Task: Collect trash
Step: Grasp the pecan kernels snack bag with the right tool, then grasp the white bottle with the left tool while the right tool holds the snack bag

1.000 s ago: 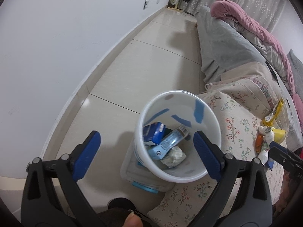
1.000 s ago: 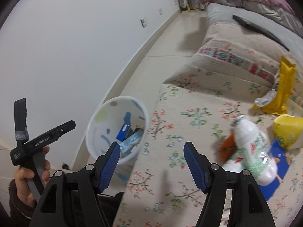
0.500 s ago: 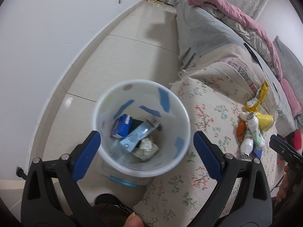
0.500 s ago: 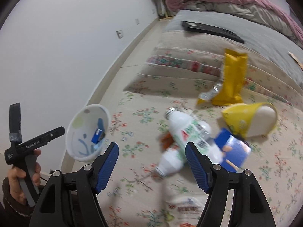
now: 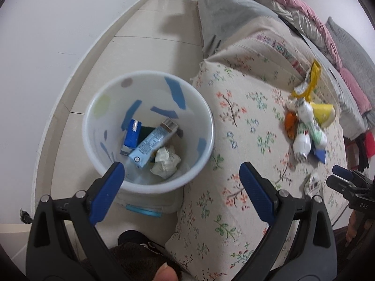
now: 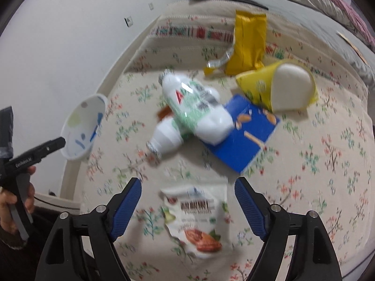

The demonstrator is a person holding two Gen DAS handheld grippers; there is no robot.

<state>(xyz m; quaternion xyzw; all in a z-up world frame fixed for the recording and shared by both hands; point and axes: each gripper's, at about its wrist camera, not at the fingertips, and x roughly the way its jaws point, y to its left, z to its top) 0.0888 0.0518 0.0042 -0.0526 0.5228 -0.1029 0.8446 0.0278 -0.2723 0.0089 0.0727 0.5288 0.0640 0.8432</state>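
A white bin with blue marks stands on the floor by the bed, holding a blue carton, a tube and crumpled paper. My left gripper hangs open above its near rim, nothing in it. On the floral bedspread lie two white bottles, a blue box, a yellow cup, a yellow wrapper and a white almond snack wrapper. My right gripper is over the snack wrapper with its jaws opening; the wrapper lies between the fingers, untouched.
The white wall and pale tiled floor run along the left of the bed. Grey and pink bedding is piled at the far end. A hand holds the left gripper's handle beside the bin.
The right gripper has travelled from the bin side across the bed to the trash pile, and its jaws have widened. In the left view the bin has slid to the left.
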